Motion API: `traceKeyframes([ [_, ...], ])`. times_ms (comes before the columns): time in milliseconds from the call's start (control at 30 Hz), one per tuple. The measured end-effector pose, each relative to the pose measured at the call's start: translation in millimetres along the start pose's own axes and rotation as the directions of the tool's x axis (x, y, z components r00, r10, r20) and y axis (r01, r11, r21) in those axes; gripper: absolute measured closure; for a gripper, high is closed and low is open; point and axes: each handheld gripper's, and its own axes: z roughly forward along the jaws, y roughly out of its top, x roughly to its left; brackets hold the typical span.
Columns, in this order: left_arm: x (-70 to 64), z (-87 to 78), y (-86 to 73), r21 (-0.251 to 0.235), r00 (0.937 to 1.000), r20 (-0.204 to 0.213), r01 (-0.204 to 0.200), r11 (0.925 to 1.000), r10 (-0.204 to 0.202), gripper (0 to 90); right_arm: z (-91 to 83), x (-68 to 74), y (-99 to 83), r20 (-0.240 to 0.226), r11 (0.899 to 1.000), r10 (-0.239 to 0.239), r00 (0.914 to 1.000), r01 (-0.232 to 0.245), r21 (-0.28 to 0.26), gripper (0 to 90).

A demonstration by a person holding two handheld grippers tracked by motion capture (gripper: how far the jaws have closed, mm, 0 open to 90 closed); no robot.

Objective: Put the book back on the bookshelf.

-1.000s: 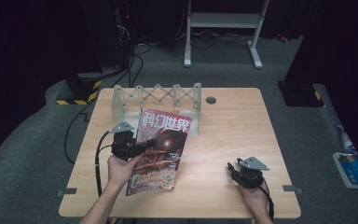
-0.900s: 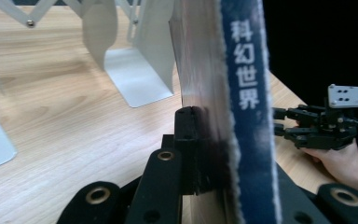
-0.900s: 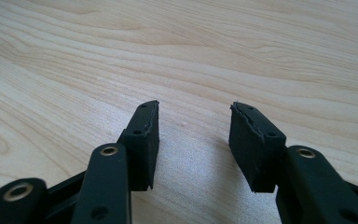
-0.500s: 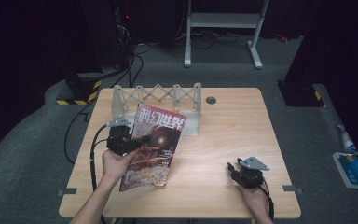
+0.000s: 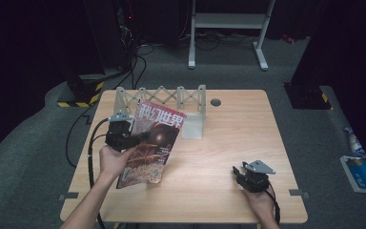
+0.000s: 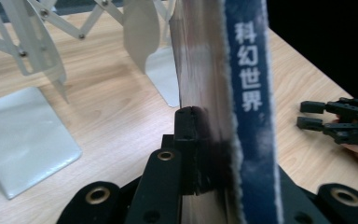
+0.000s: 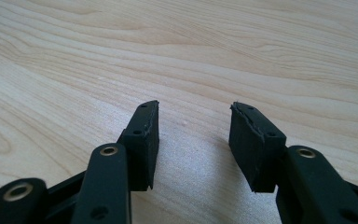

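High view: my left hand [image 5: 112, 160] comes up from the bottom edge with the forearm angled in, and the left gripper [image 5: 140, 138] points right, clamped on the left edge of the magazine [image 5: 152, 143]. The magazine is lifted and tilted, top edge towards the rack [image 5: 164, 98], bottom corner low over the table [image 5: 238, 124] near my wrist. Its cover is red and dark, with large white characters across the top. The rack stands along the far edge, a zigzag lattice with a grey bookend [image 5: 194, 126] just right of the magazine's top corner. To the right there's plenty of bare wood, with a small round grommet [image 5: 215, 102] near the far edge. My right hand [image 5: 262, 202] rests at the near right, right gripper [image 5: 240, 171] low on the table, well apart from the magazine.

Left gripper view: I'm looking along the jaws, and they are closed on the magazine [image 6: 214, 93], which stands edge-on between them, its blue spine strip with white characters running top to bottom. The left gripper [image 6: 205, 154] bites at the lower part of it. Rack lattice [image 6: 32, 42] and a grey base plate [image 6: 23, 135] sit to the left, another bookend [image 6: 144, 37] just behind the magazine. Off to the right, the right gripper [image 6: 314, 114] lies on the wood with its jaws parted.

Right gripper view: the right gripper [image 7: 193, 130] has its jaws spread wide, nothing between them, tips just above bare table [image 7: 214, 46]. Open wood all ahead.
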Motion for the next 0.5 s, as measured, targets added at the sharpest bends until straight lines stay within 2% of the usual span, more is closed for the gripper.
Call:
traceKeyframes([
  [500,11.1,-4.7,14.6,0.068,0.9988,-0.046,-0.011,0.9976,0.015,83.1,0.1,-0.3,0.0,-0.005,1.000,-0.003,1.0000,0.003,-0.001,52.8],
])
